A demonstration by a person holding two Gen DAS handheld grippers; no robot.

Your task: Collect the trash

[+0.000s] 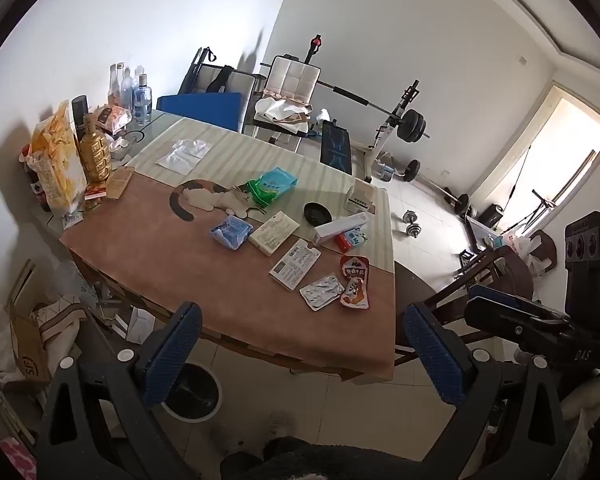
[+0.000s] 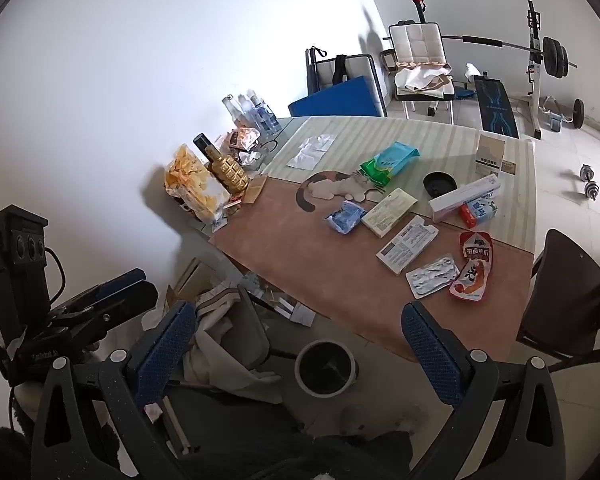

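left gripper spread, holds nothing | right gripper spread, holds nothing | red wrapper and foil pack at table's near edge | bin on floor below | cardboard reads "SF"

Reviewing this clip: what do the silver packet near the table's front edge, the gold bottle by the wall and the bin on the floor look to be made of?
Silver packet: likely foil or metallised plastic film; it is crinkled with shiny highlights.
Gold bottle: glossy, metallic-looking finish over embossed squares; glass or ceramic beneath cannot be told.
Bin: probably plastic, with a smooth pale matte rim and a dark inside.
Both grippers hang open, holding nothing.
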